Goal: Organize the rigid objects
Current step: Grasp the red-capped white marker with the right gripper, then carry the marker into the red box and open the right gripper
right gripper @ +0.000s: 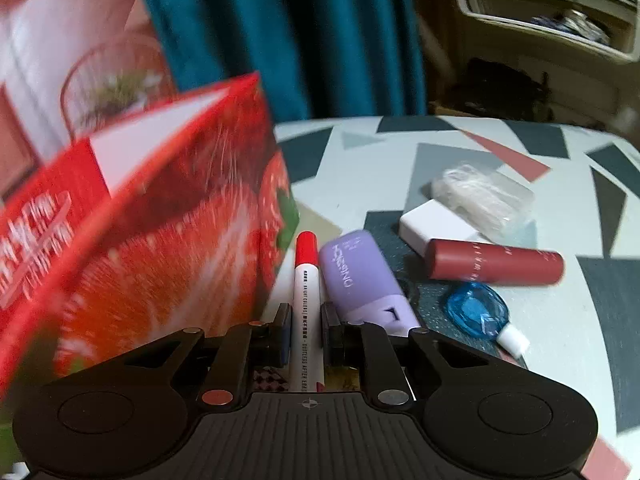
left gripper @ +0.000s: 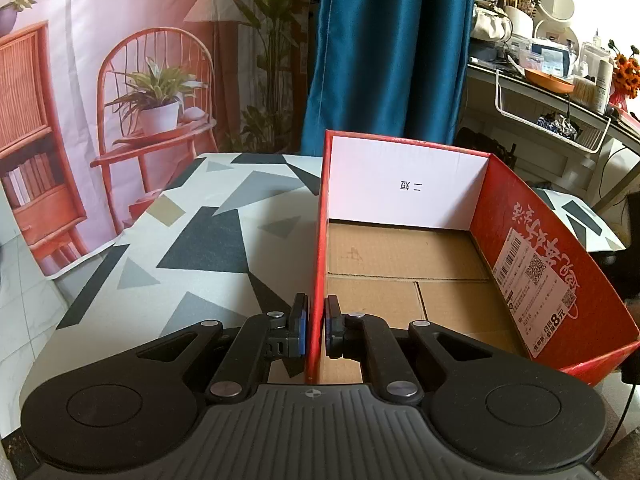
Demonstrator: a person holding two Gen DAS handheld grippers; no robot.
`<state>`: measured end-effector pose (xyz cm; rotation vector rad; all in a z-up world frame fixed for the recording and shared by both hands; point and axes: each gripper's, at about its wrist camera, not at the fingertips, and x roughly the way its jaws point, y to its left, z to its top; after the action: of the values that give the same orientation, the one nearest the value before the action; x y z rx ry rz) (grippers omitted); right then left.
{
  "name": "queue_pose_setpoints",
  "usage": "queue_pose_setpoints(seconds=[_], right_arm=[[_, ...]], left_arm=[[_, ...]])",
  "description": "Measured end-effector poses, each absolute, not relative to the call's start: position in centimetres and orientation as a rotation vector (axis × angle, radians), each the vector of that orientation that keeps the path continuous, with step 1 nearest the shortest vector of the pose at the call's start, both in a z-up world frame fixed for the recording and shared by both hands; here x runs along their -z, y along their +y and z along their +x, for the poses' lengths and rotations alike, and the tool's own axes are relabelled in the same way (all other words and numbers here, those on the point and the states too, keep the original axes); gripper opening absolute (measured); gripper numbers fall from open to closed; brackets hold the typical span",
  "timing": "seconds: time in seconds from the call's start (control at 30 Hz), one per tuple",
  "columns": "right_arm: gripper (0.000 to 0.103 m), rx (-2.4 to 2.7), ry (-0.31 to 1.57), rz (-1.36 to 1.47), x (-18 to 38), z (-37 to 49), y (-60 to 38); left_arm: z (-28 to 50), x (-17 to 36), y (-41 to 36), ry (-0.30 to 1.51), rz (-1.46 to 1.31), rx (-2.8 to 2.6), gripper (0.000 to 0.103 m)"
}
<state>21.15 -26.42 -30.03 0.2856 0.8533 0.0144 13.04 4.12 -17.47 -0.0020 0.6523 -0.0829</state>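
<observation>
— Once tallied from both wrist views: how many tongs, and in what state?

— Two. Left gripper (left gripper: pixel 316 328) pinched narrow on the near left wall of the red box (left gripper: pixel 400 240), one pad outside, one pad inside. Right gripper (right gripper: pixel 306 328) clamped tight on one marker (right gripper: pixel 306 280): white barrel, red cap pointing away from the camera.

— Boxes?

— One. Open top, bare cardboard floor, white far wall with small print, label stuck on the right wall. Same box in the right wrist view, strawberry print outside, blurred, just left of the marker.

— Loose things?

— Five, all on the table (left gripper: pixel 200 240), right of the marker. One purple highlighter (right gripper: pixel 360 276), just beside the marker. One white block (right gripper: pixel 436 224). One clear case (right gripper: pixel 484 196) behind the block, touching it. One dark red tube (right gripper: pixel 496 266) lying flat, near the block. One blue correction tape (right gripper: pixel 478 314), nearest the camera, just below the tube. Marker lifted or resting on the cloth: cannot tell.

— Surface and room?

— Pale cloth with grey, black, tan and red triangles. One teal curtain (left gripper: pixel 388 60) behind the box. One printed backdrop (left gripper: pixel 120 80) to its left: red chair, potted plant, lamp. One cluttered shelf (left gripper: pixel 560 92) at far right: round mirror, brushes, orange flowers.
</observation>
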Motion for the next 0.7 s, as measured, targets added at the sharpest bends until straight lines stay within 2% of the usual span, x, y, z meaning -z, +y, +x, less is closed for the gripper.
queue_pose_setpoints(seconds=[0.3,0.7], right_arm=[[0.014,-0.004,0.754,0.381,27.4,18.2,-27.1],[0.014,-0.014,0.615,0.326,21.5,15.8,-25.4]], left_arm=[[13.1,17.5,4.4,0.659,-0.016,0.095,0.009],[13.0,17.4,4.6,0.662,-0.030,0.104,0.009]])
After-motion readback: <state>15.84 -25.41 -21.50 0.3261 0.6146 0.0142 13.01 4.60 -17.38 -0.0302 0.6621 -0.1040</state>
